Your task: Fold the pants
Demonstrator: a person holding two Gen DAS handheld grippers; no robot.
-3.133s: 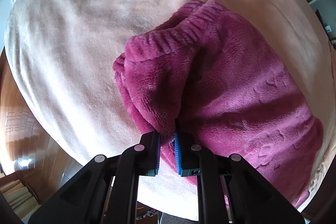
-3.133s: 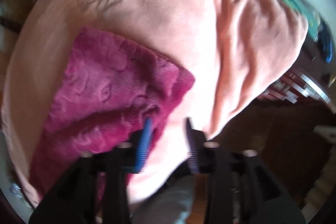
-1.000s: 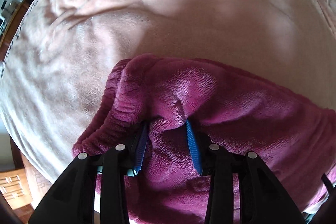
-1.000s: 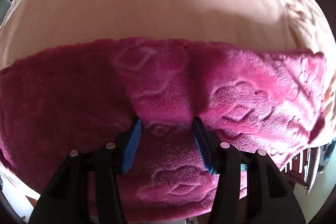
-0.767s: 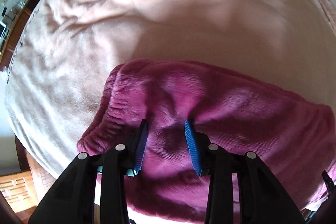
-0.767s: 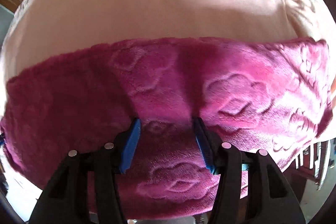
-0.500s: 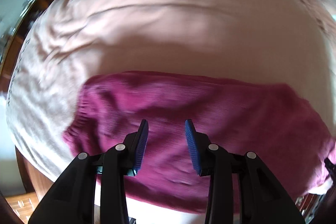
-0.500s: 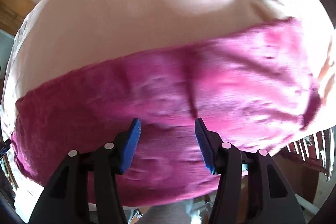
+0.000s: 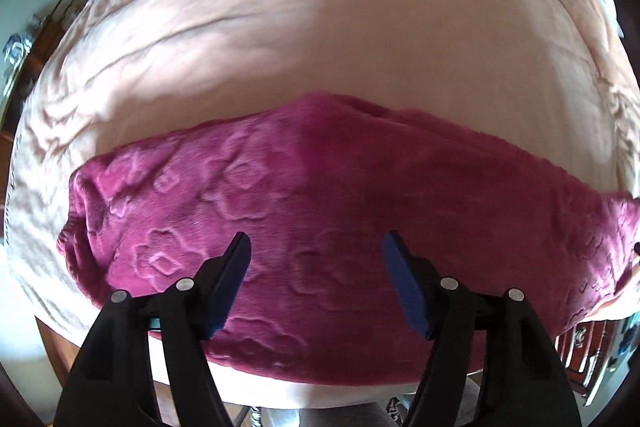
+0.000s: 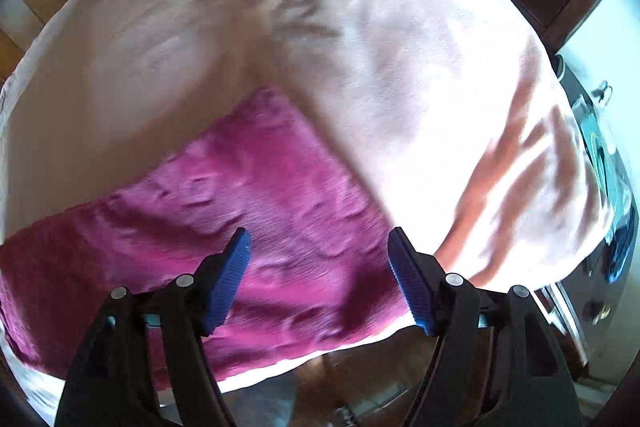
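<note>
The magenta fleece pants (image 9: pixel 320 195) lie flat in a long folded band across the near edge of the peach blanket (image 9: pixel 320 27). Their gathered waistband end is at the left in the left wrist view. My left gripper (image 9: pixel 316 251) is open and empty, held above the band's middle. In the right wrist view the pants (image 10: pixel 248 211) run from the lower left to a corner near the middle. My right gripper (image 10: pixel 318 247) is open and empty above their right end. This view is blurred.
The blanket covers a bed, with its near edge (image 9: pixel 280 391) just below the pants. Wooden floor (image 10: pixel 360 371) shows past the edge. Furniture and a white door (image 10: pixel 600 187) stand at the right. The blanket (image 10: pixel 400 67) beyond the pants is wrinkled.
Both grippers have let go of the pants, opened wide and lifted back. The pants now lie flat on the blanket. The right gripper has swung toward the right end.
</note>
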